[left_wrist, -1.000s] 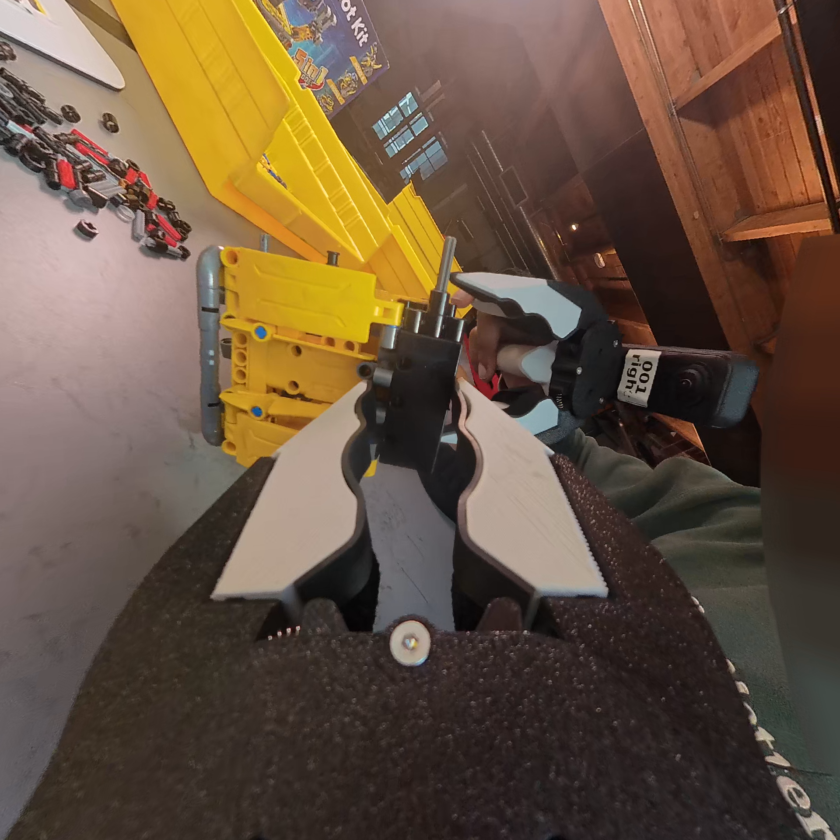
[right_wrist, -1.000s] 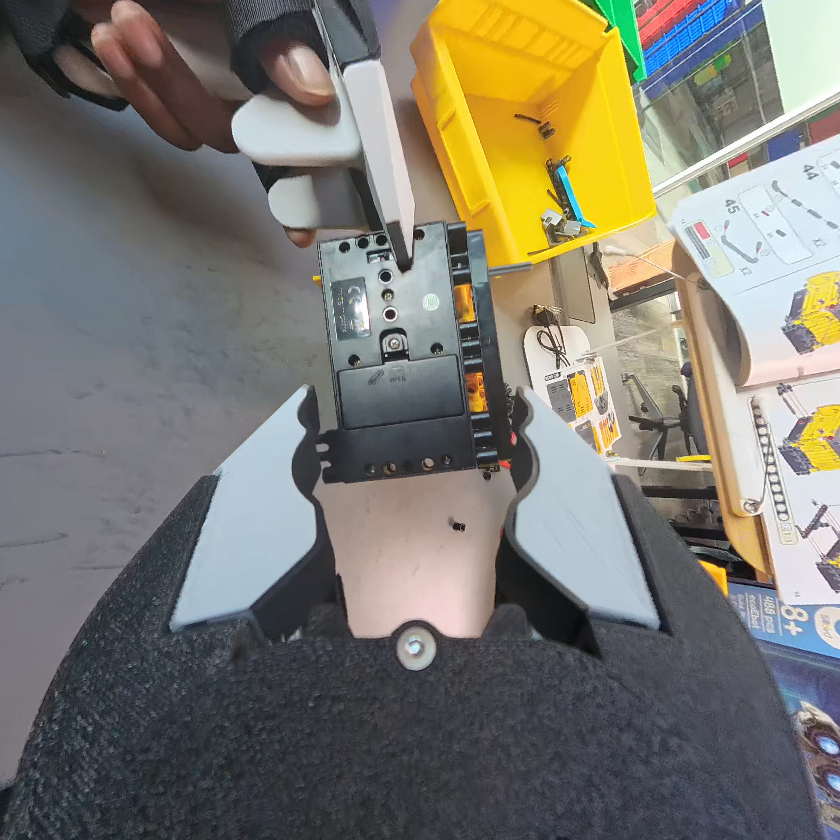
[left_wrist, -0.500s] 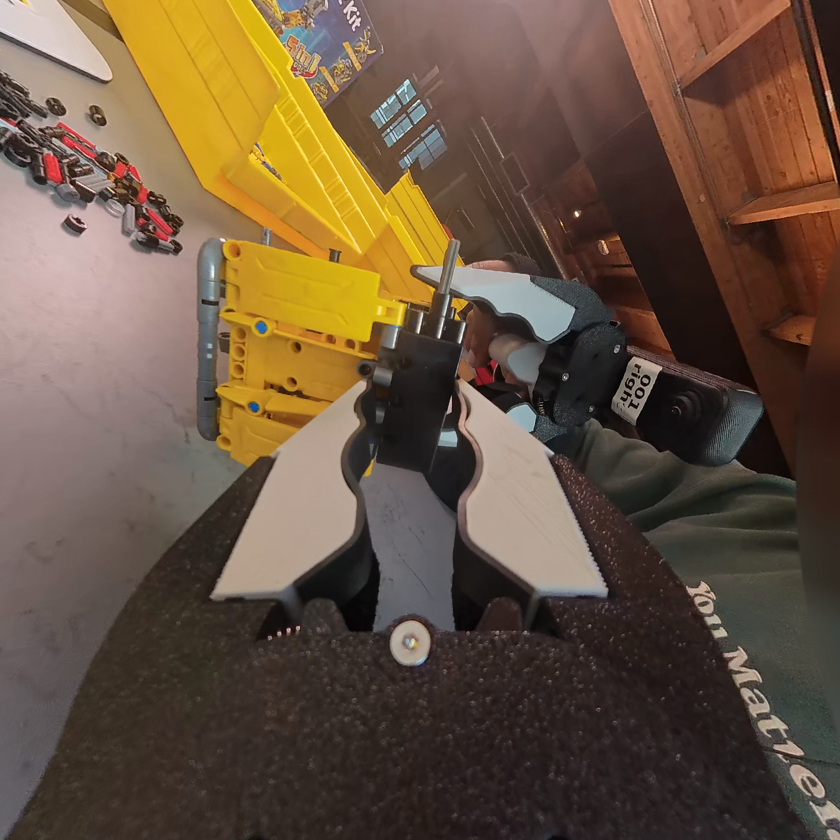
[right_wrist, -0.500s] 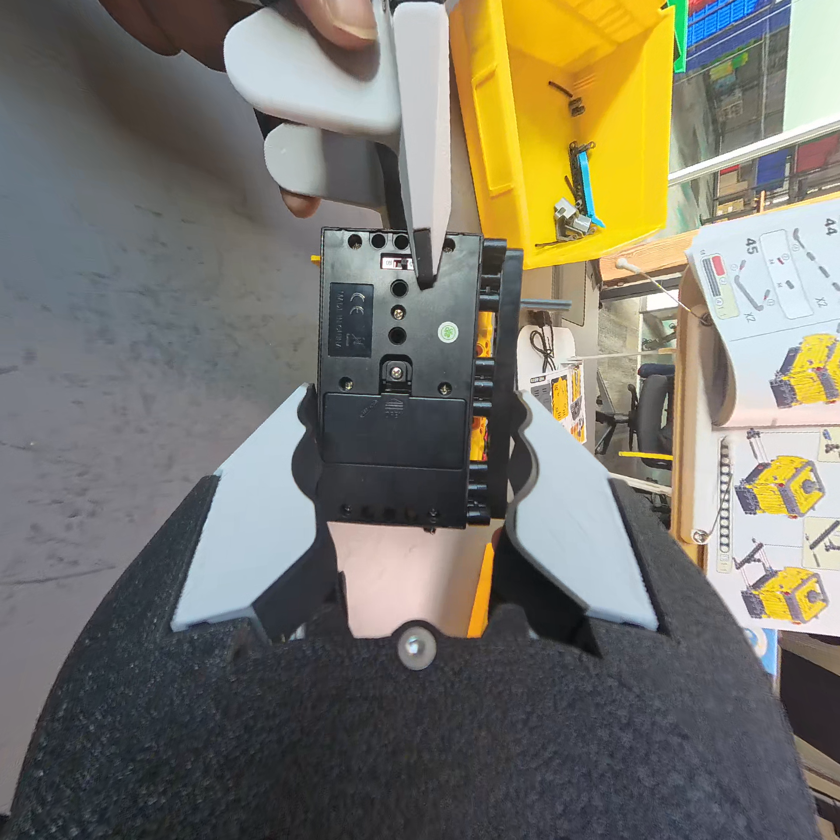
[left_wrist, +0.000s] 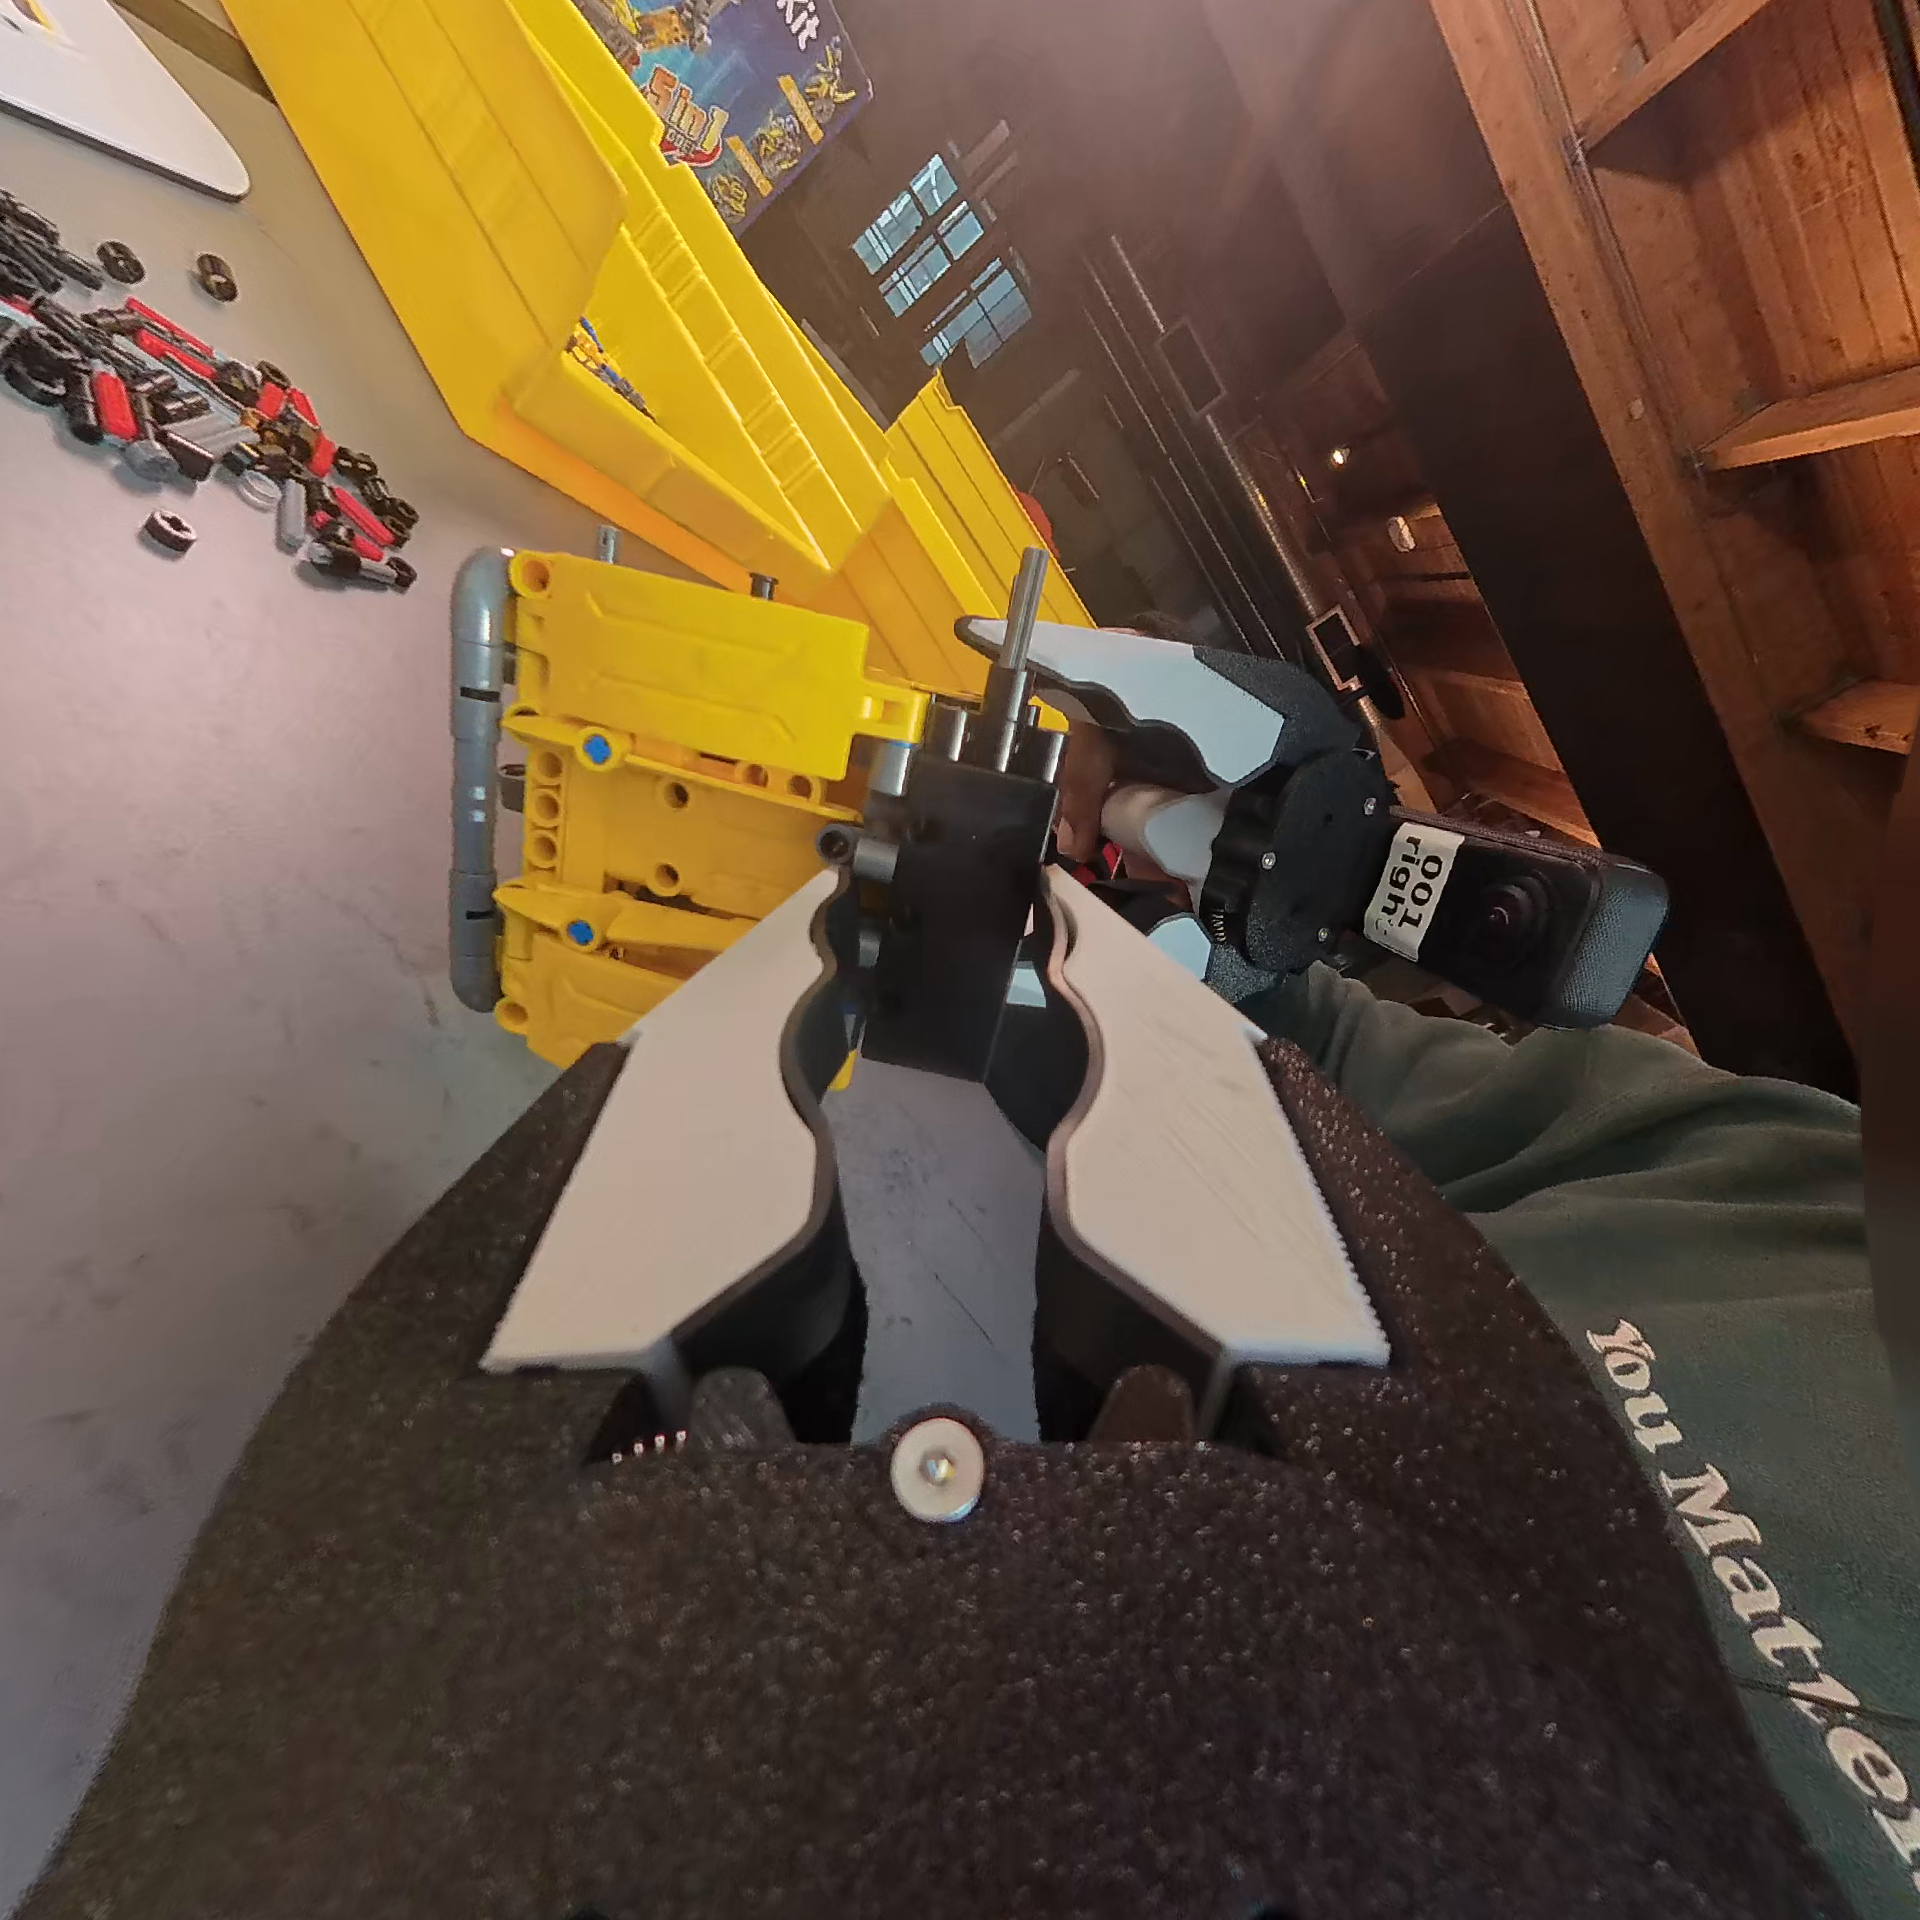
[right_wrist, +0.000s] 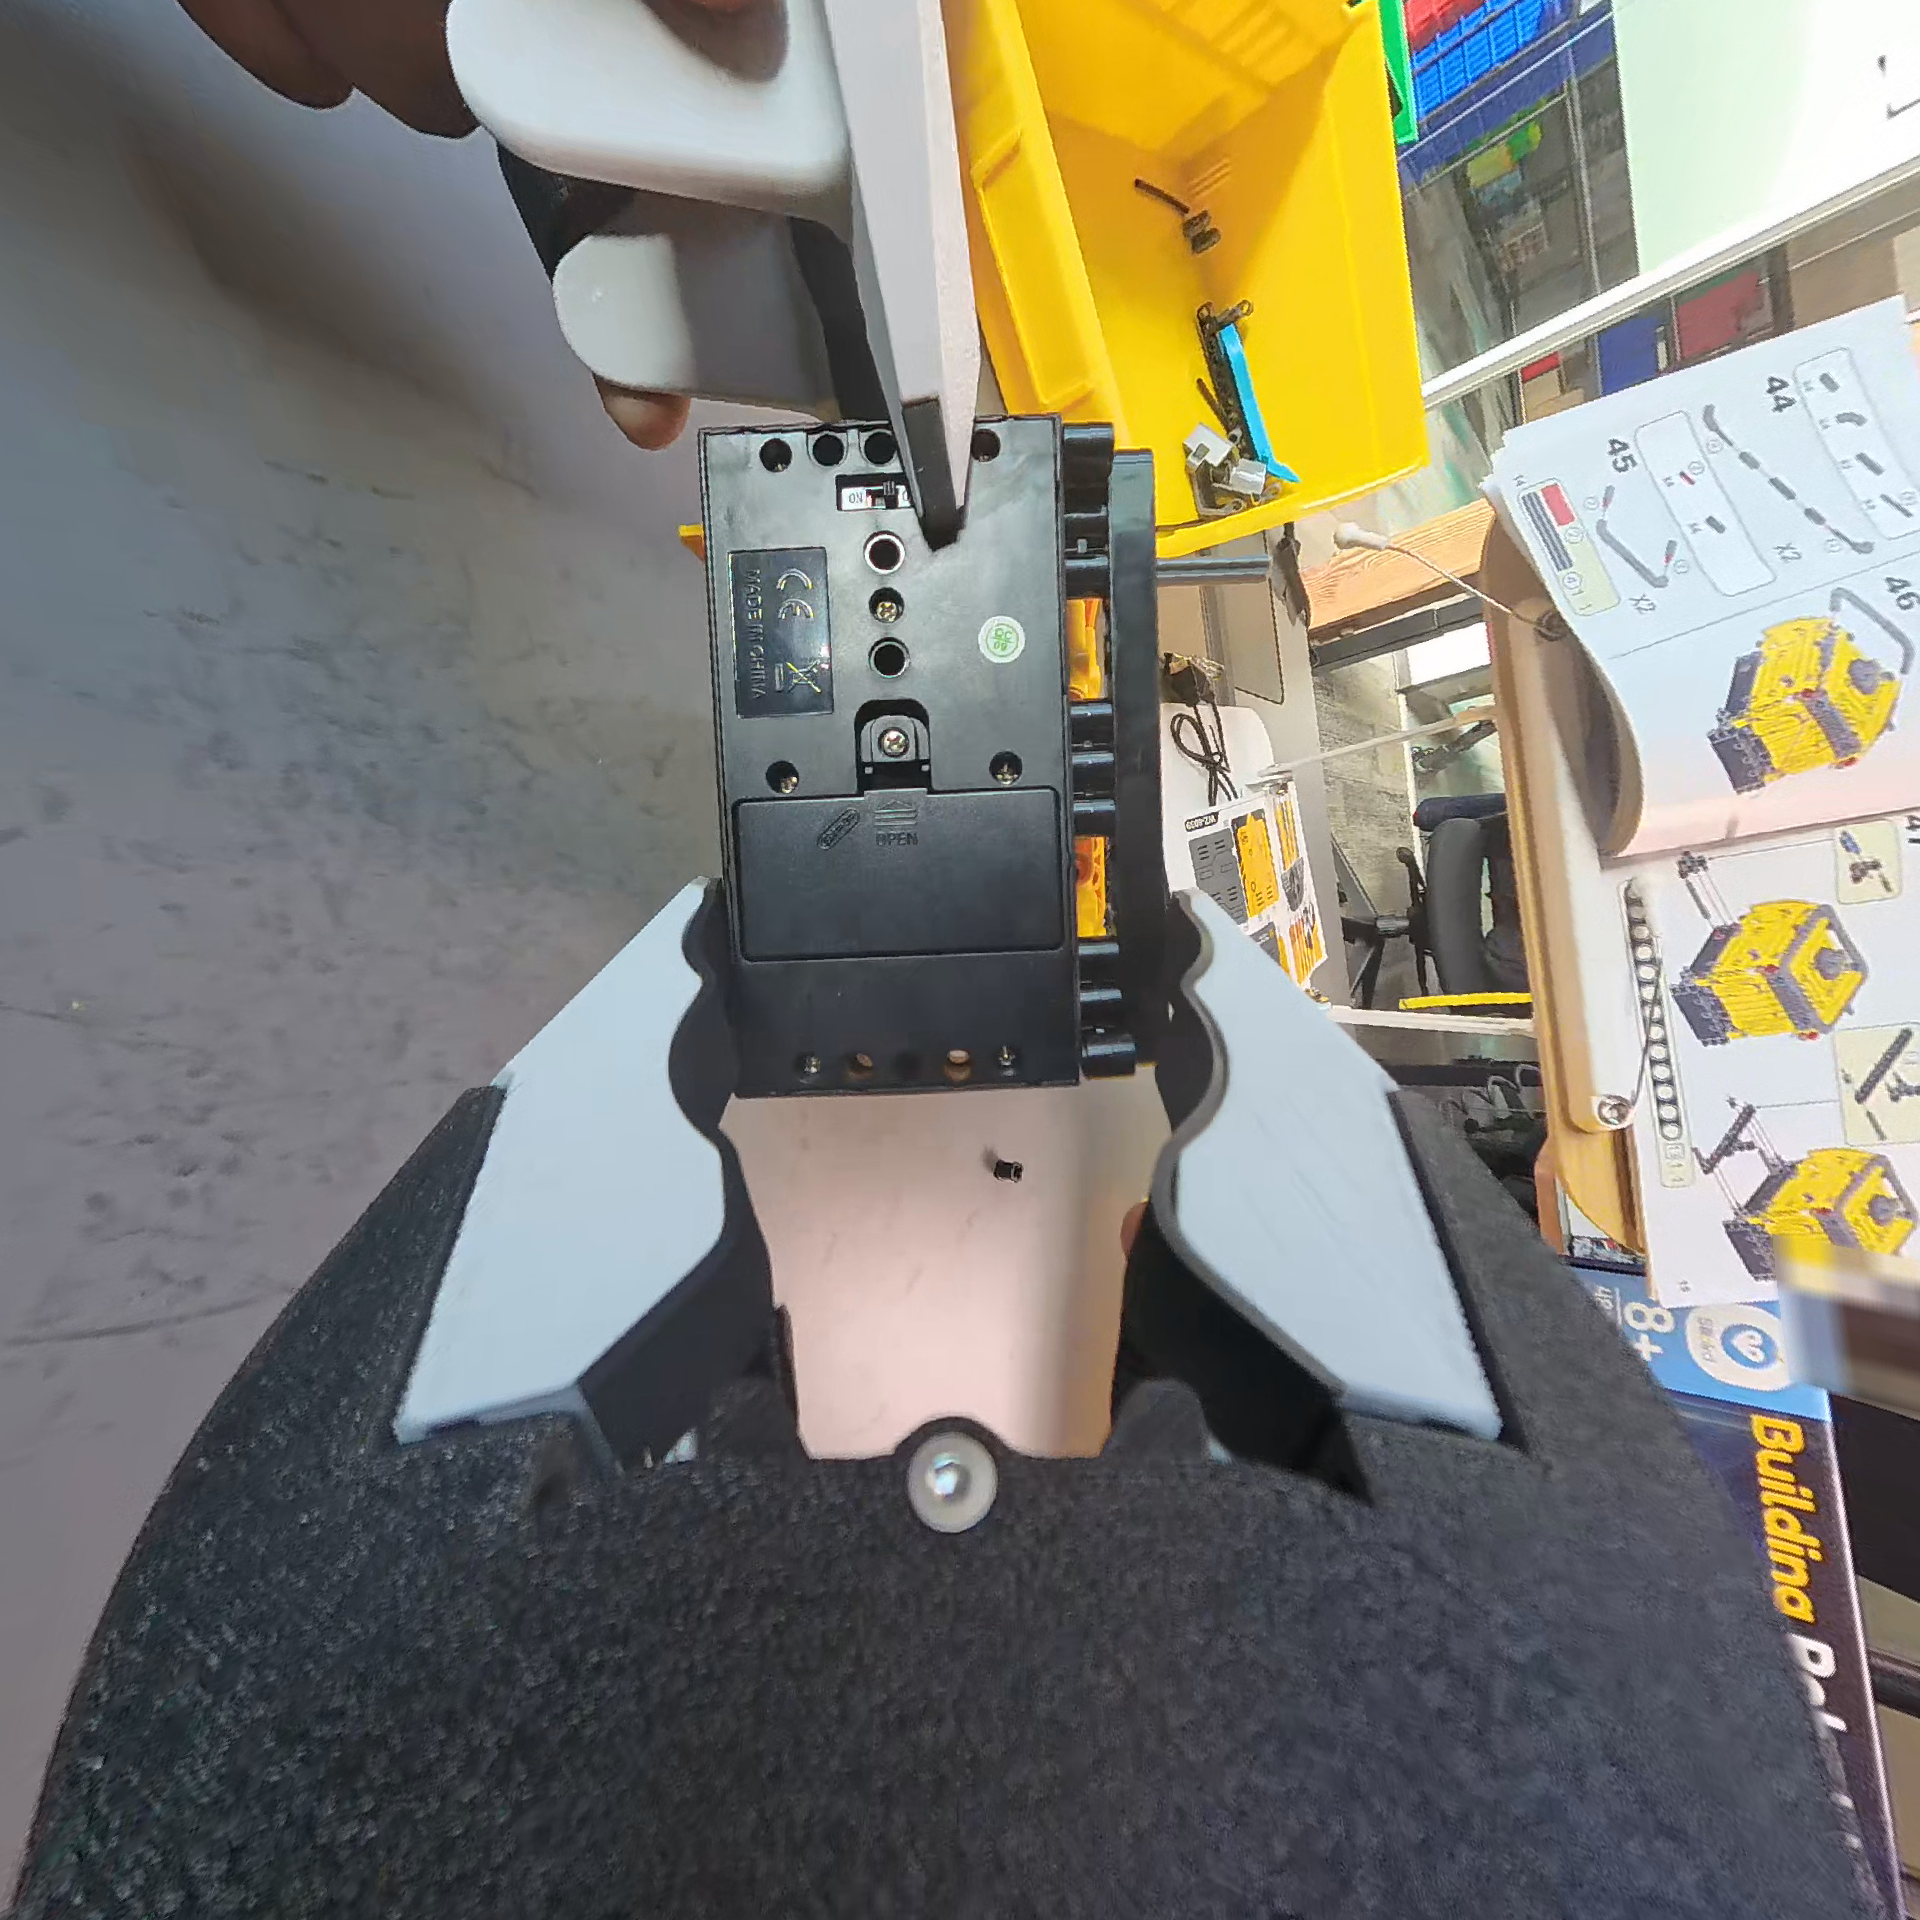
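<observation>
Over grey table (left_wrist: 187, 1039): left tongs (left_wrist: 940, 914) and right tongs (right_wrist: 940, 935) both clamp black battery box (right_wrist: 894, 727)

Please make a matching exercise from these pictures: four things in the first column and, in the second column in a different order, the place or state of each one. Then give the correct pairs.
Things:
1. black box
2. yellow bin
3. booklet
4. loose parts

Places or states:
a. open on a wooden stand
b. scattered on the grey table
c. gripped by the left gripper and the right gripper
d. holds a blue part and a few small pieces

Pairs: 1-c, 2-d, 3-a, 4-b
</observation>
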